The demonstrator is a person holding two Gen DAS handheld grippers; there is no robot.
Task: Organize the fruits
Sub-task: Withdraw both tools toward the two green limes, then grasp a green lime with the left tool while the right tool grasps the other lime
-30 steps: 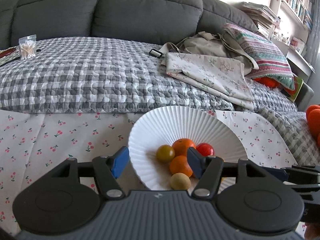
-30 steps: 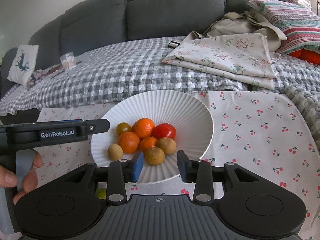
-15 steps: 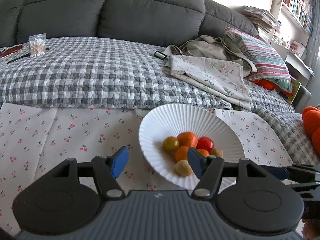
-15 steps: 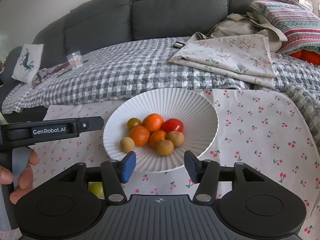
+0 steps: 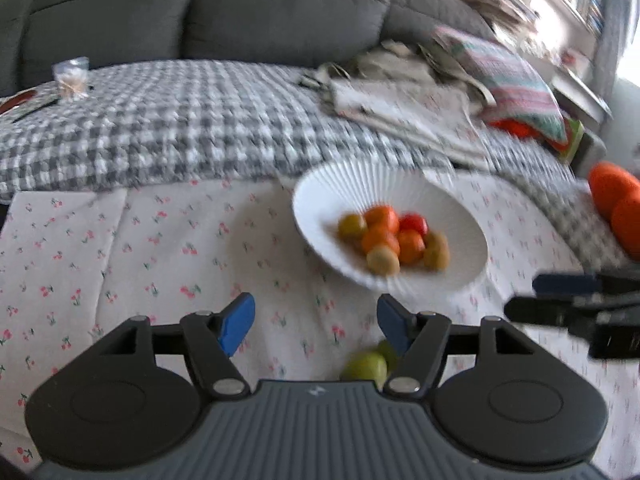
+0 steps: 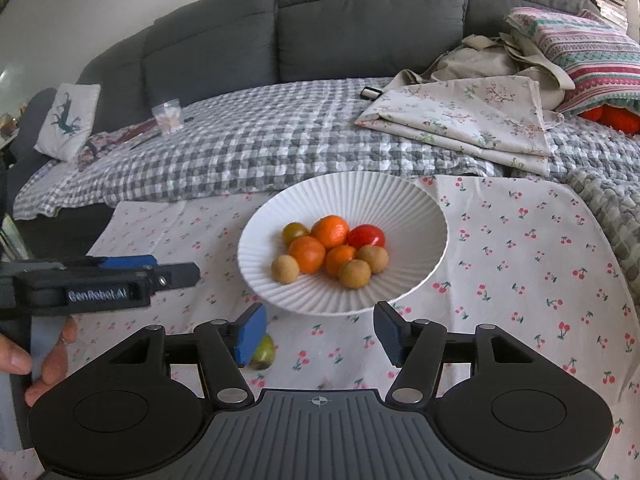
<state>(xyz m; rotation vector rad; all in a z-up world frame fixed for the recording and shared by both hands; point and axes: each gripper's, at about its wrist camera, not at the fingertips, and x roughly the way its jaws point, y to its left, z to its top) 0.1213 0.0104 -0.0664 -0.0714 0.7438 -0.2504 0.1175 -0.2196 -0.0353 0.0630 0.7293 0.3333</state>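
Loose: green fruit (image 6: 263,356) on cloth (image 6: 520,264) near front edge, outside bowl (image 6: 416,208); small, round, rolls; grip across middle. Left gripper (image 5: 312,322), right gripper (image 6: 318,332) wide, empty.

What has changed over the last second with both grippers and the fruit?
Both grippers pulled back from the white bowl; the left gripper also swung left. The right gripper opened wider. A green fruit on the cherry-print cloth came into view. Neither gripper took hold of anything. The bowl and its pile of fruit stayed as they were.
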